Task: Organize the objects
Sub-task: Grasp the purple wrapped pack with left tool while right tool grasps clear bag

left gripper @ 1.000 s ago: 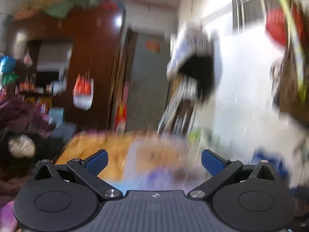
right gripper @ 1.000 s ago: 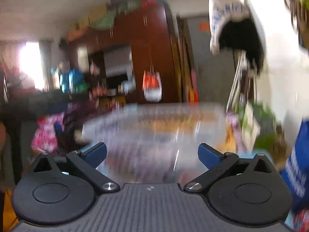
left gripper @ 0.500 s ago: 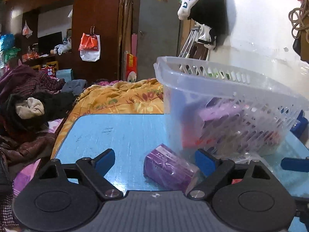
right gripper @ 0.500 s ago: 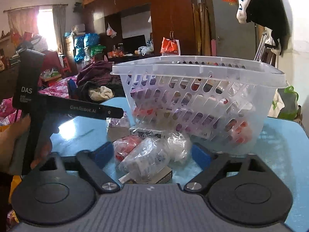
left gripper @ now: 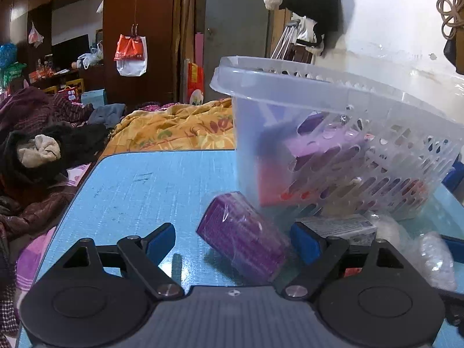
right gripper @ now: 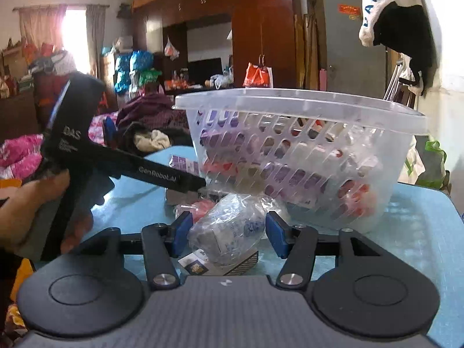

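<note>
On the blue table a purple wrapped box lies tilted against the clear plastic basket. My left gripper straddles that box with its jaws closing. Its right pad is at the box's edge and its left pad stands clear. In the right wrist view a clear-wrapped packet lies in front of the basket. My right gripper is closing around it, pads close to its sides. The basket holds several purple and red packs.
A white box and a bubble-wrapped packet lie beside the basket. A red packet and a printed box sit by the clear packet. A person's hand grips the left tool. Bedding and clothes lie beyond the table.
Both views were blurred and aimed up at the room; they have dropped to the table. Each gripper's jaws have narrowed around an item, the right more than the left.
</note>
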